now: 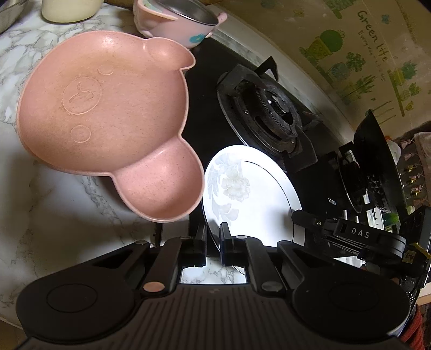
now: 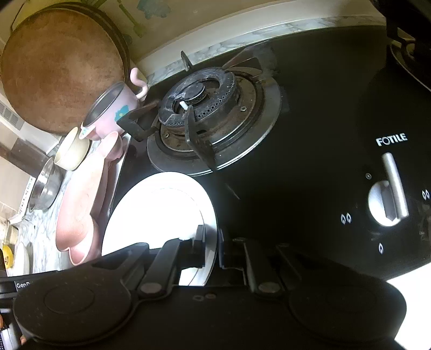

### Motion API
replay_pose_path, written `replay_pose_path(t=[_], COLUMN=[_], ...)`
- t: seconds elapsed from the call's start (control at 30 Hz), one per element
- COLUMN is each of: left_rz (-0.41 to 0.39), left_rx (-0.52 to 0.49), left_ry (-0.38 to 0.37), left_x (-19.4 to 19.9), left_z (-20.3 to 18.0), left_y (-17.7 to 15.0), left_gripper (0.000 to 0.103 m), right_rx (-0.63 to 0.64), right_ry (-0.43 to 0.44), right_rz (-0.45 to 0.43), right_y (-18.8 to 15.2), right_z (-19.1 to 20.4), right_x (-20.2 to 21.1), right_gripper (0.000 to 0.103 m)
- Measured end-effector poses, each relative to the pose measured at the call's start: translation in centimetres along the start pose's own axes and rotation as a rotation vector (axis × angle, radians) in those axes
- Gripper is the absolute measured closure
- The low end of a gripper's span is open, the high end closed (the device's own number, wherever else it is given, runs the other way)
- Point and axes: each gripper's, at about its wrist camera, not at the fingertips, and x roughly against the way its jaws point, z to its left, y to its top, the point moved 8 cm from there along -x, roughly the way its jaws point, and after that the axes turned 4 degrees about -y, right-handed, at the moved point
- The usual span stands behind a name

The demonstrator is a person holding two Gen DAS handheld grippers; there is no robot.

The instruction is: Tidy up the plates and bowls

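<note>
A white plate with a pale flower pattern lies over the black stove top, beside the marble counter. My left gripper is shut on its near rim, which runs between the two pads. My right gripper comes in from the right and clamps the rim there. In the right wrist view the white plate is washed out by glare, and my right gripper is shut on its edge. A pink bear-shaped plate rests on the counter to the left, its ear overlapping the white plate's edge.
A pink handled bowl with a steel liner and a cream cup stand at the back of the counter. A gas burner with its black grate is just beyond the plate. In the right wrist view there are a steel bowl, a round wooden board and the stove knob.
</note>
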Motion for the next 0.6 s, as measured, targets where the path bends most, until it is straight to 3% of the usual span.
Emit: replay_pose_path(t=[0.6], left_rz=[-0.047], left_rx=[-0.047], left_ry=[-0.054], left_x=[4.0], left_z=[-0.9], left_y=[0.6], left_gripper=[0.095], right_rx=[0.026], right_ry=[-0.028], right_rz=[-0.106], right_y=[-0.3], right_z=[2.4], right_x=[4.1], right_gripper=[0.093])
